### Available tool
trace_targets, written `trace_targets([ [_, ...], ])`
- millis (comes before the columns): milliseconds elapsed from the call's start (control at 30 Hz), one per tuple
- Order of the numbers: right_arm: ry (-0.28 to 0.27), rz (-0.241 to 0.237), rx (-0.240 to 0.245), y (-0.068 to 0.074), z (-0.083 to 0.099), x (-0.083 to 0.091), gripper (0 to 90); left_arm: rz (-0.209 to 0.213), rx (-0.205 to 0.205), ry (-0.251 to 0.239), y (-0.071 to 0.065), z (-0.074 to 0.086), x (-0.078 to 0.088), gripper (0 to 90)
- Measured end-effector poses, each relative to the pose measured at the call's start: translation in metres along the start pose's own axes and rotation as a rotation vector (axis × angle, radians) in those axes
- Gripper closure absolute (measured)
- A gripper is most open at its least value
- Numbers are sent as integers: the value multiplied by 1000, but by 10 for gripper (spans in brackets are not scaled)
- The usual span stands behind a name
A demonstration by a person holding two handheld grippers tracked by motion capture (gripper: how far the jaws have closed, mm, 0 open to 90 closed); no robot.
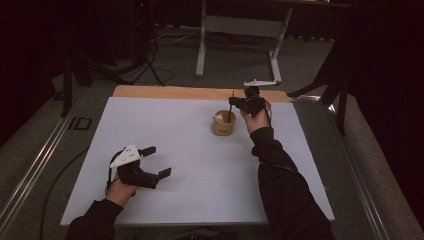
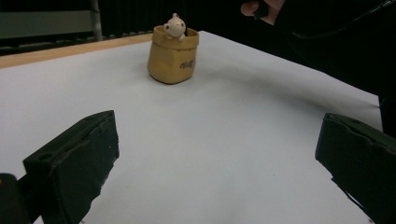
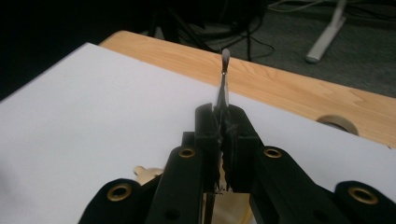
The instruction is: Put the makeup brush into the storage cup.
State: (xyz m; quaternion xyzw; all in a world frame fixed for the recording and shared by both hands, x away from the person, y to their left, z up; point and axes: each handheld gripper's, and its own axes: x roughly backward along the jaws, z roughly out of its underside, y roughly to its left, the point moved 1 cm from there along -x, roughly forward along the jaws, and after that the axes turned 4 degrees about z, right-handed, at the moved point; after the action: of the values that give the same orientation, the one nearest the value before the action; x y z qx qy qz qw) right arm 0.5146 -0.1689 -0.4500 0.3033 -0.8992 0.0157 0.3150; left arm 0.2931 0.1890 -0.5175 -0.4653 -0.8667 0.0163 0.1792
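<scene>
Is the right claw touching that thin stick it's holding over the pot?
Touching. The right gripper view shows the right claw shut on the stick, jaws pressed against both its sides.

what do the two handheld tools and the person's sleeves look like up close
Both tools are black with two blocky jaws. The left tool carries a light grey three-cornered plate on top, and a thin dark cable trails from it beside the hand. The right tool has a similar plate, and the right gripper view shows brass-coloured rivet rings on its arms. The person wears dark long sleeves.
</scene>
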Motion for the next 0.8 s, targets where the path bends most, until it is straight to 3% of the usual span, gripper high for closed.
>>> trace_targets([
  [33,-3,3,-7,-1,1,-1,716,6,-8,8,-1,0,-1,3],
  [100,1,3,-19,-2,0,0,577,7,-10,7,-1,0,-1,3],
  [333,-6,-6,-21,-2,-1,9,380,4,-14,5,-2,-1,0,3],
  [433,-39,-29,-33,-2,1,20,253,2,-13,6,-2,-1,0,3],
  [467,-9,-46,-45,-3,2,22,165,2,-13,4,-2,-1,0,3],
  [600,-8,-58,-55,-4,7,28,134,2,-16,6,-3,-2,0,3],
  [667,-39,-66,-75,-3,12,38,135,0,-17,7,-3,-2,0,3],
  [733,-37,-85,-71,-3,15,40,129,-3,-16,9,-3,-2,-1,3],
  [800,-30,-106,-31,1,21,47,132,-3,-16,9,-3,-3,0,3],
])
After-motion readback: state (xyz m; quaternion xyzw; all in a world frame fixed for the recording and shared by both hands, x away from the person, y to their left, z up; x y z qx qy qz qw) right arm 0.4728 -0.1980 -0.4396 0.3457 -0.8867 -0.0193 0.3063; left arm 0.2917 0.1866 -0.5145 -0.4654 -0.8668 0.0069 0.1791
